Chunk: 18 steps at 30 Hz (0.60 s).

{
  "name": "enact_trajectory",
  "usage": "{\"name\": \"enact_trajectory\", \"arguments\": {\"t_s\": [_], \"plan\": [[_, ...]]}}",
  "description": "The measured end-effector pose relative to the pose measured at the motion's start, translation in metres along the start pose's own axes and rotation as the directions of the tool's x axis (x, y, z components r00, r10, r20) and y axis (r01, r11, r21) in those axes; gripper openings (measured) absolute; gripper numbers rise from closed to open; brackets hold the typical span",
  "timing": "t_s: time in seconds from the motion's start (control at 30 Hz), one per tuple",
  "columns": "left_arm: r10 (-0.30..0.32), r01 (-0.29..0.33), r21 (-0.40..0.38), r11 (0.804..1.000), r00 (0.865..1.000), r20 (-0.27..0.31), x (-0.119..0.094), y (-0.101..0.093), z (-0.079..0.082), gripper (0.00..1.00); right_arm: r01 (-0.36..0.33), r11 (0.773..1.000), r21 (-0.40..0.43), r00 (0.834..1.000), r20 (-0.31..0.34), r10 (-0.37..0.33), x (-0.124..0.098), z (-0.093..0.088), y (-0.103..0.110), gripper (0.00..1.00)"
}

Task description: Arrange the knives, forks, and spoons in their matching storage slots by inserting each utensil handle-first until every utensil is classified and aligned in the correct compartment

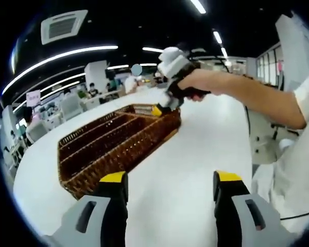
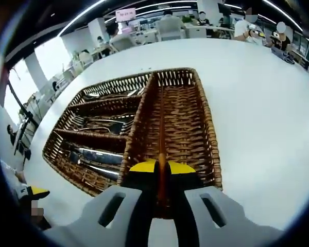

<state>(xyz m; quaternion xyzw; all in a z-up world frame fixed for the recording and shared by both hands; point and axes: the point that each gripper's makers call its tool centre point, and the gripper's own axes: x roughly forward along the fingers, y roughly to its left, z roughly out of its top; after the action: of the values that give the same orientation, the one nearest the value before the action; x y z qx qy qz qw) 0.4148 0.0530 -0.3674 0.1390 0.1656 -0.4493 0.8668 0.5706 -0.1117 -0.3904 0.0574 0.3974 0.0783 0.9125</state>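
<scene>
Thin brown stick (image 2: 161,154) pinched in right claw (image 2: 162,168), above basket (image 2: 206,118).

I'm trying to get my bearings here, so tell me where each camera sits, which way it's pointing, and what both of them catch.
Left gripper view: rides the left gripper, jaws apart, looking across the white table at the wicker tray; a hand and sleeve hold the right gripper over it.
Right gripper view: rides the right gripper, jaws closed on a thin brown stick, looking down into the tray's compartments.
Shared: tray and table.
</scene>
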Motion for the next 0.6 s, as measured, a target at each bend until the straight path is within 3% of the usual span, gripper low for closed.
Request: {"name": "enact_trajectory", "arguments": {"t_s": [0.23,0.3,0.47,0.6], "plan": [[0.009,-0.009,0.001,1.000,1.000,-0.018,-0.004,0.003,-0.007,0.67,0.044,0.999,-0.032,0.998,-0.047,-0.045,0.010,0.009,-0.002,0.06],[0.008,-0.008,-0.001,1.000,1.000,-0.020,-0.004,0.003,-0.007,0.67,0.082,0.994,-0.068,0.994,-0.062,-0.086,0.011,0.009,-0.006,0.06],[0.008,-0.008,0.002,1.000,1.000,-0.023,-0.004,0.003,-0.008,0.67,0.118,0.988,-0.102,0.987,-0.097,-0.128,0.010,0.004,-0.005,0.06],[0.003,-0.003,-0.002,1.000,1.000,-0.028,-0.003,0.002,-0.010,0.67,0.130,0.984,-0.121,0.980,-0.135,-0.146,0.005,-0.012,0.000,0.06]]}}
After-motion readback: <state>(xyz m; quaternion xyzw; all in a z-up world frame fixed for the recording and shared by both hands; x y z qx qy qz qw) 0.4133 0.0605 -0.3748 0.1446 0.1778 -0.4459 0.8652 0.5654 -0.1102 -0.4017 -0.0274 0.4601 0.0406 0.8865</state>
